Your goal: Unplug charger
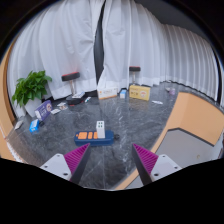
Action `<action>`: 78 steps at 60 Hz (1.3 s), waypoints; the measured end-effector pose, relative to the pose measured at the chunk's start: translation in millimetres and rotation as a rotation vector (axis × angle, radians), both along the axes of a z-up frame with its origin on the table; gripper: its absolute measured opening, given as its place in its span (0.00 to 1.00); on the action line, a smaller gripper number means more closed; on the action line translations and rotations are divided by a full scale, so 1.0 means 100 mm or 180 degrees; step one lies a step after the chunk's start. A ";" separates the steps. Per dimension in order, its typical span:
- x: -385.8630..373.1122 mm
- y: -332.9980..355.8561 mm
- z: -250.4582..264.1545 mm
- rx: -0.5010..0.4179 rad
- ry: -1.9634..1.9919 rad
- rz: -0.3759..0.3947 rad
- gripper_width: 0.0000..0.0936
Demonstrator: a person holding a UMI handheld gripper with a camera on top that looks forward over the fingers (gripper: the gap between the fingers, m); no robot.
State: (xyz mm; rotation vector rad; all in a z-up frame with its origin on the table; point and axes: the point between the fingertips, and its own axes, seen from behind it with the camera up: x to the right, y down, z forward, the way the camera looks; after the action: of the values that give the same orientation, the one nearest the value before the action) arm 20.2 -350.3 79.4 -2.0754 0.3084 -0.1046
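Observation:
A white power strip [88, 134] with orange sockets lies on a blue base on the dark marble floor, just ahead of my fingers and a little left of centre. A white and orange charger [100, 127] stands plugged into it near its right end. My gripper [111, 160] is open, its magenta pads [77, 157] spread wide with only bare floor between them. The strip lies beyond the fingertips, untouched.
An orange-edged table corner [196, 120] juts in at the right. Farther back stand a potted plant [32, 88], a stool [71, 78], boxes [140, 93] and small items on the floor [40, 112], before white curtains [110, 40].

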 end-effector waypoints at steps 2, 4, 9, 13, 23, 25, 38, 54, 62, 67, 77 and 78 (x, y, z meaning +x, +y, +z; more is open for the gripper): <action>-0.04 0.21 -0.05 0.0003 0.0017 -0.0005 0.91; -0.06 0.41 -0.09 0.0016 0.0015 -0.0024 0.91; -0.06 0.83 -0.18 0.0025 -0.0051 -0.0048 0.91; -0.05 1.10 -0.25 0.0033 -0.0108 -0.0036 0.90; -0.11 1.53 -0.55 -0.0053 -0.0101 0.0076 0.61; -0.11 1.55 -0.62 -0.0114 -0.0091 0.0083 0.52; -0.05 1.59 -0.65 -0.0035 -0.0051 -0.0006 0.12; 0.03 1.81 1.50 0.1057 -0.0498 0.0179 0.10; 0.47 1.74 1.46 0.1074 -0.0352 0.0114 0.10; 0.79 1.75 0.87 0.0617 -0.0223 0.0081 0.12; 1.06 1.52 -0.43 -0.0141 -0.0018 0.0190 0.18; 1.07 1.51 -0.51 -0.0188 0.0008 0.0195 0.19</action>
State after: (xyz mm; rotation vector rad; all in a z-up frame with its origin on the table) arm 127.7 -199.8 28.4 -2.1419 0.2457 -0.0753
